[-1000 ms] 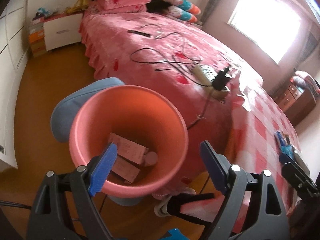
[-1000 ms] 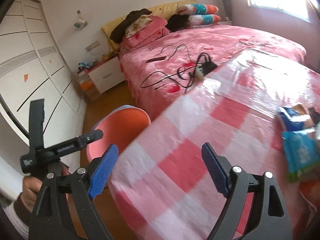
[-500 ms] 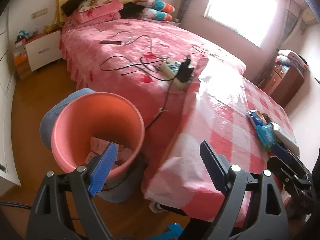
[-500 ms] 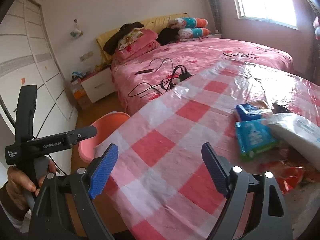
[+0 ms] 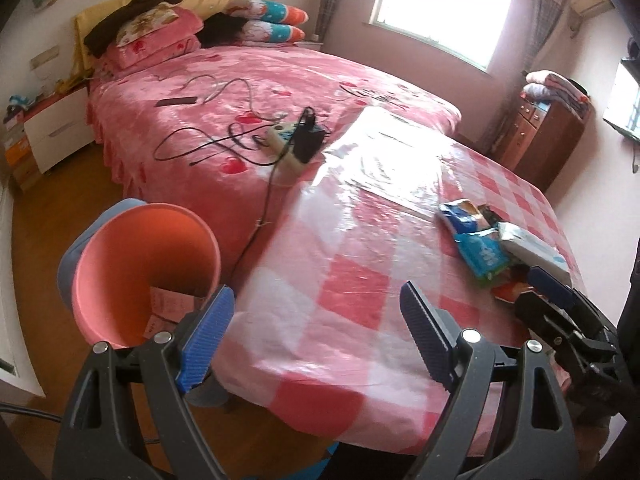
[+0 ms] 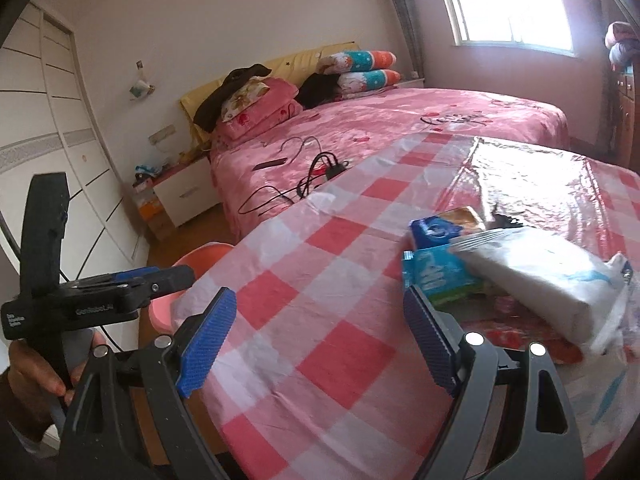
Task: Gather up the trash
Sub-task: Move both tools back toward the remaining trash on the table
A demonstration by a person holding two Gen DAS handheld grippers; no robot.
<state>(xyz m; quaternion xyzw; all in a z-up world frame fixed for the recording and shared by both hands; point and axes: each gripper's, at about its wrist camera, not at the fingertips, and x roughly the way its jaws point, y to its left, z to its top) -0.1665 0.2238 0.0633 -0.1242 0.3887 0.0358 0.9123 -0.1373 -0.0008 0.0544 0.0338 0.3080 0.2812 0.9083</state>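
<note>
Both claws stand wide open and empty. Left claw [image 5: 316,328] hangs over the near left corner of the table [image 5: 344,288]; right claw [image 6: 316,334] hangs over the table's near edge, further right.

Key relation: the trash pile lies ahead and to the right of both claws, on the right side of the table. It is just beyond the right claw's right finger and well apart from the left claw. Judgement: the right hand is the nearer one and should take the next piece.

Pile contents, right wrist view:
- white soft pack [image 6: 544,276], plastic-wrapped, pillow-shaped, long axis running from far left to near right, lying on top of the rest
- blue and green packet [image 6: 436,276], flat, glossy, half under the white pack
- blue snack bag [image 6: 440,226] further off, crumpled foil
- red wrapper [image 6: 520,338] nearest, flat, mostly covered

Bucket [image 5: 148,268]: salmon plastic, round, tapering, on the floor left of the table, pink cartons [image 5: 168,304] already inside. It sits just beside the left claw's left finger.

Table cover: red and white checks under clear glossy film, likely slippery. A pinch across the white pack's short side looks workable.
</note>
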